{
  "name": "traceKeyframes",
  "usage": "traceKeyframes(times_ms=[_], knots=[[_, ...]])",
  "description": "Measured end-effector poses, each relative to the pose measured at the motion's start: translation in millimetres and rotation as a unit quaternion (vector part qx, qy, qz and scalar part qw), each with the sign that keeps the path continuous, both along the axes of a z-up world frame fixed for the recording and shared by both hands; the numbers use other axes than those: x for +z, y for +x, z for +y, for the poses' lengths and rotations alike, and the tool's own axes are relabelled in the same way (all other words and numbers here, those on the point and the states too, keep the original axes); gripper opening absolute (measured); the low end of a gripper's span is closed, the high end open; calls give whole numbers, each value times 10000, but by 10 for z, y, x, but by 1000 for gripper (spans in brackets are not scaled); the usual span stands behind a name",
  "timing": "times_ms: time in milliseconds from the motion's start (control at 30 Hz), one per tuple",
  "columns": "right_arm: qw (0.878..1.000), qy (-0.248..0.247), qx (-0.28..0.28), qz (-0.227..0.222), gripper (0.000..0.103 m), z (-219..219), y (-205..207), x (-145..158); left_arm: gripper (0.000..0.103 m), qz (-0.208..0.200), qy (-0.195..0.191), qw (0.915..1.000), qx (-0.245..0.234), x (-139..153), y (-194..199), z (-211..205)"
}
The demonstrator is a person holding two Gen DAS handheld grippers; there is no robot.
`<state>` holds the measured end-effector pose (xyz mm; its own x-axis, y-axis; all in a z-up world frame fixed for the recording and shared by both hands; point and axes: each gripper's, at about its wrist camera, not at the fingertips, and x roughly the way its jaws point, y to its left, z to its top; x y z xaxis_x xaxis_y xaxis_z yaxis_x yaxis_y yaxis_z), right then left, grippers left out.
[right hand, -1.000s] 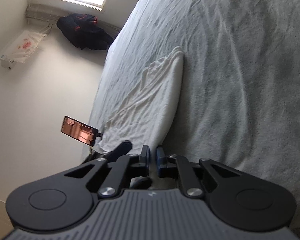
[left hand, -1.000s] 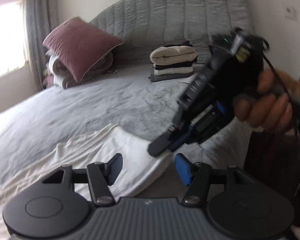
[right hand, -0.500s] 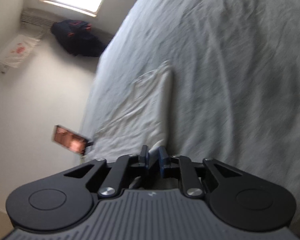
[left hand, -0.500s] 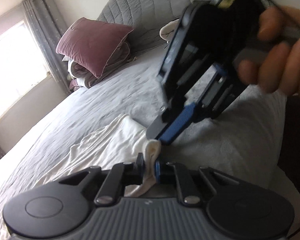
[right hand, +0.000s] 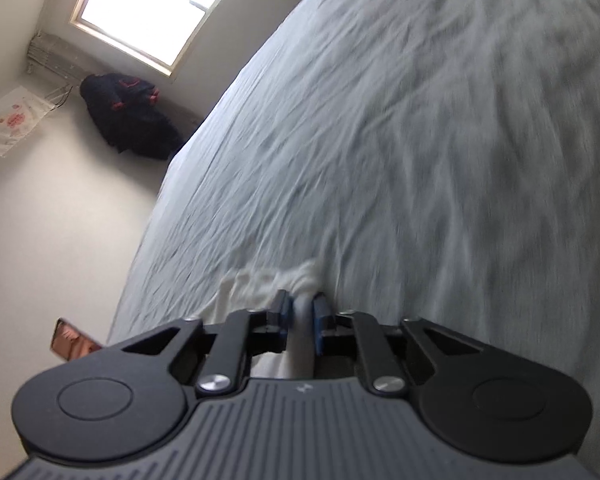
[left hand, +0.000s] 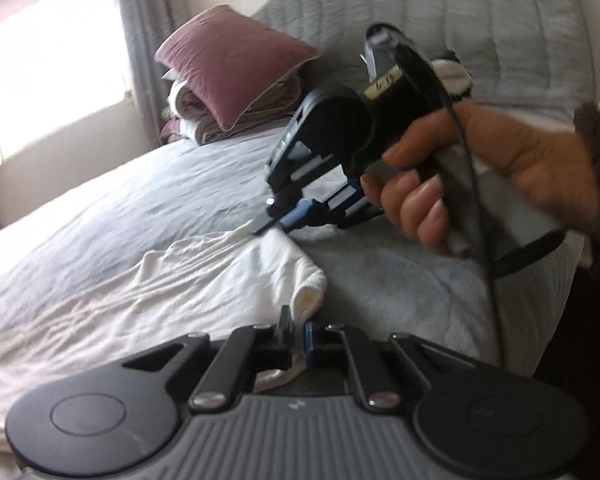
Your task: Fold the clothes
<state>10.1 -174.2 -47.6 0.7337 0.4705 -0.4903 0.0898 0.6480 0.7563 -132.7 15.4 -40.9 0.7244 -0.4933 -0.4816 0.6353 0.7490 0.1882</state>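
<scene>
A white garment [left hand: 172, 292] lies spread on the grey bed [left hand: 148, 188], running from the near corner off to the left. My left gripper [left hand: 297, 330] is shut on the garment's near corner, the cloth pinched between its pads. In the left wrist view a hand [left hand: 488, 168] holds my right gripper [left hand: 266, 229], whose tips pinch the garment's far edge a little further up the bed. In the right wrist view the right gripper [right hand: 301, 308] is shut on a bunched fold of the white garment [right hand: 268, 284].
A maroon pillow [left hand: 236, 68] on folded bedding leans against the grey padded headboard [left hand: 500, 20]. A folded clothes stack [left hand: 454, 74] is partly hidden behind the right gripper. A dark jacket [right hand: 128, 116] hangs under the window [right hand: 160, 4]. A phone [right hand: 74, 345] stands beside the bed.
The left gripper went from open to shut on the garment's corner. The right gripper moved up the bed and now pinches the far edge, with cloth bunched between its pads.
</scene>
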Motion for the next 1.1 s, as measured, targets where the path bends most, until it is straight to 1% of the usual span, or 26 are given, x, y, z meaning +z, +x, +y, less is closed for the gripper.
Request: traceKeyframes(times_ms=[100, 200, 300, 500, 700, 767, 800, 867, 1000, 1100], knots=[[9998, -142, -124, 8, 6, 63, 19, 35, 4, 37, -186, 9998, -5, 38, -59, 29], [9994, -275, -214, 2, 5, 74, -7, 81, 4, 19, -243, 9997, -43, 89, -105, 8], [9994, -207, -272, 55, 5, -6, -40, 75, 4, 178, -373, 9991, -41, 127, -86, -26], [9988, -227, -408, 118, 5, -221, -169, 132, 4, 338, -934, 9948, 231, 180, -67, 69], [9981, -513, -284, 196, 6, -73, -144, 312, 4, 465, -1506, 9861, 526, 230, -52, 179], [9974, -645, -252, 186, 6, -14, -125, 406, 4, 507, -1696, 9822, 625, 247, -47, 215], [9973, -682, -221, 176, 6, -61, -145, 446, 4, 528, -1790, 9801, 674, 256, -45, 233], [9969, -752, -168, 146, 6, -22, -108, 532, 4, 568, -2043, 9736, 847, 290, -16, 332], [9960, -893, 18, -2, 6, 233, 63, 669, 4, 643, -2584, 9559, 1241, 370, 58, 572], [9947, -1007, 175, -117, 6, 441, 199, 761, 4, 653, -2889, 9416, 1601, 418, 128, 758]])
